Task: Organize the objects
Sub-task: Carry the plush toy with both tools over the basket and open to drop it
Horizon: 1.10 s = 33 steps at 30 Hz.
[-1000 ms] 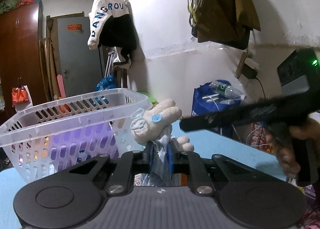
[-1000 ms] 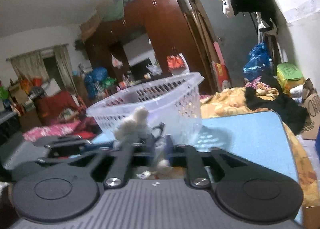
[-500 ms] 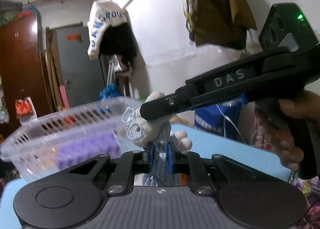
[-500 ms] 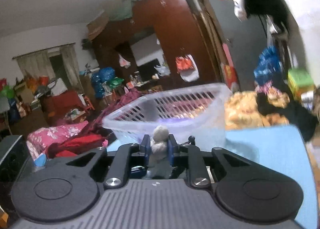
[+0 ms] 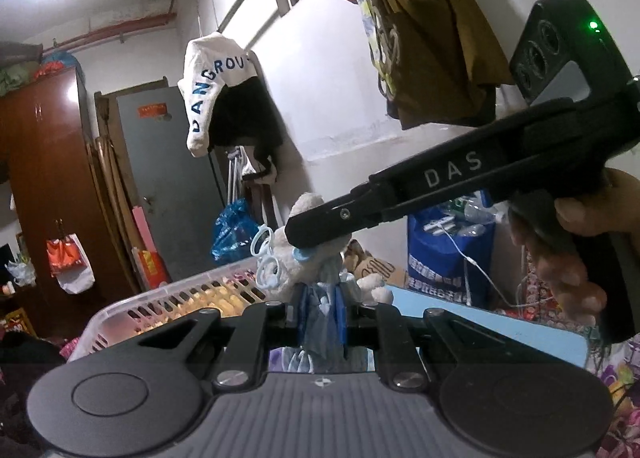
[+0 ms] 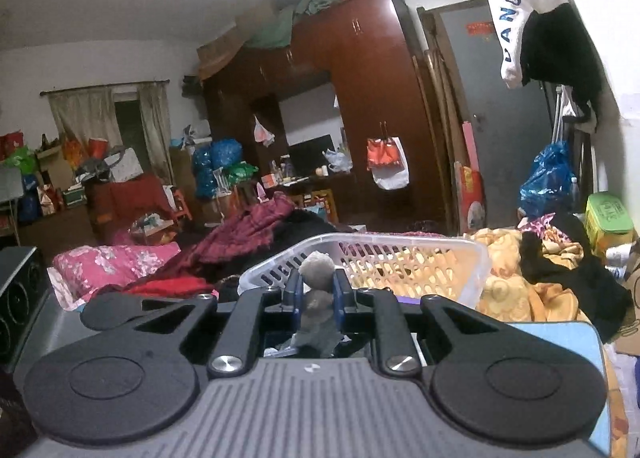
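Observation:
A cream plush toy (image 5: pixel 309 258) with a pale blue dress and blue rings is held up in the air by both grippers. My left gripper (image 5: pixel 320 310) is shut on its blue dress. My right gripper (image 6: pixel 316 290) is shut on a fuzzy part of the plush toy (image 6: pixel 316 270); in the left wrist view the right gripper (image 5: pixel 304 234) reaches in from the right onto the toy's head. A clear slotted plastic basket (image 5: pixel 168 302) lies below and beyond the toy; it also shows in the right wrist view (image 6: pixel 420 258).
A light blue table top (image 5: pixel 500 322) lies under the grippers. Clothes (image 5: pixel 424 18) hang on the white wall at right. A bed piled with blankets (image 6: pixel 504 282) and a dark wardrobe (image 6: pixel 360 106) stand beyond the basket.
Both grippers have risen with the plush toy. The right gripper moved in and closed on the toy's head. The basket now sits lower in both views.

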Tool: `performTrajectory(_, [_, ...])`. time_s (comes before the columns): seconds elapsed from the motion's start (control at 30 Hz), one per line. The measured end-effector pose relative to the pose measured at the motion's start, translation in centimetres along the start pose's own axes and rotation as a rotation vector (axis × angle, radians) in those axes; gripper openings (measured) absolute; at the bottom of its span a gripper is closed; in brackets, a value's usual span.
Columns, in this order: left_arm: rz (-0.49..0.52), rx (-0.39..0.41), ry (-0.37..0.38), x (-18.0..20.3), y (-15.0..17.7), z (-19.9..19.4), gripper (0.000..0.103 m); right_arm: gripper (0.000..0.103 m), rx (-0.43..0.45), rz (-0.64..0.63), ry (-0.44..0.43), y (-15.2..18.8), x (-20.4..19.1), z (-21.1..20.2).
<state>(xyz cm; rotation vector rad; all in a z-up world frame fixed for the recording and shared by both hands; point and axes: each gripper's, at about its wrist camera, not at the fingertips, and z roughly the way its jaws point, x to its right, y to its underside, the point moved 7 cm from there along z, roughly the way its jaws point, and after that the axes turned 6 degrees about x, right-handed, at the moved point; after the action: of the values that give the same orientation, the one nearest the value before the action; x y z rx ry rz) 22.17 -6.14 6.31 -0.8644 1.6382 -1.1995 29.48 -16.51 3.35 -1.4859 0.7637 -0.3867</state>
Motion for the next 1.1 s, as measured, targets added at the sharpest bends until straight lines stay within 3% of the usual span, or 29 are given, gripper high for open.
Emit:
performTrajectory(0.17, [0.054, 0.054, -0.071, -2.5, -2.8, 0.6, 0.018, 0.017, 0.106, -0.038, -0.011, -2.6, -1.1, 0.3])
performTrajectory(0.3, [0.097, 0.04, -0.146, -5.7, -3.8, 2.7, 0.018, 0.017, 0.169, -0.003, -0.028, -3.7, -0.9, 2.6])
performTrajectory(0.4, [0.127, -0.022, -0.223, -8.3, -2.6, 5.1, 0.021, 0.017, 0.137, 0.025, 0.003, -2.9, -0.1, 5.8])
performTrajectory(0.53, [0.154, -0.145, -0.267, -10.1, 0.0, 8.7, 0.026, 0.017, 0.053, 0.067, 0.051, -0.5, 1.4, 9.8])
performTrajectory(0.63, [0.181, -0.223, -0.292, -10.8, 2.1, 10.6, 0.034, 0.017, -0.028, 0.101, 0.09, 1.5, 2.5, 12.1])
performTrajectory(0.7, [0.14, -0.248, -0.295, -11.4, 2.9, 11.1, 0.044, 0.017, -0.073, 0.11, 0.111, 2.5, 3.2, 12.8])
performTrajectory(0.73, [0.115, -0.252, -0.301, -11.9, 2.9, 11.0, 0.048, 0.021, -0.085, 0.116, 0.117, 2.9, 3.5, 13.0])
performTrajectory(0.8, [0.125, -0.242, -0.33, -12.3, 2.5, 10.2, 0.068, 0.04, -0.11, 0.142, 0.135, 3.2, 4.1, 12.8])
performTrajectory(0.83, [0.144, -0.222, -0.345, -12.3, 2.1, 9.6, 0.072, 0.05, -0.121, 0.161, 0.136, 3.2, 4.2, 12.5])
performTrajectory(0.87, [0.158, -0.198, -0.368, -12.4, 1.9, 8.4, 0.076, 0.052, -0.116, 0.169, 0.131, 2.9, 4.3, 11.9])
performTrajectory(0.9, [0.163, -0.173, -0.389, -12.5, 1.3, 7.4, 0.076, 0.055, -0.101, 0.163, 0.123, 2.4, 4.2, 11.0])
performTrajectory(1.03, [0.117, -0.084, -0.398, -12.6, -2.0, 2.4, 0.081, 0.091, -0.05, 0.135, 0.125, 0.4, 3.8, 7.0])
performTrajectory(1.1, [0.102, -0.064, -0.408, -12.3, -3.4, -0.2, 0.085, 0.1, -0.002, 0.113, 0.111, -0.4, 3.6, 4.3])
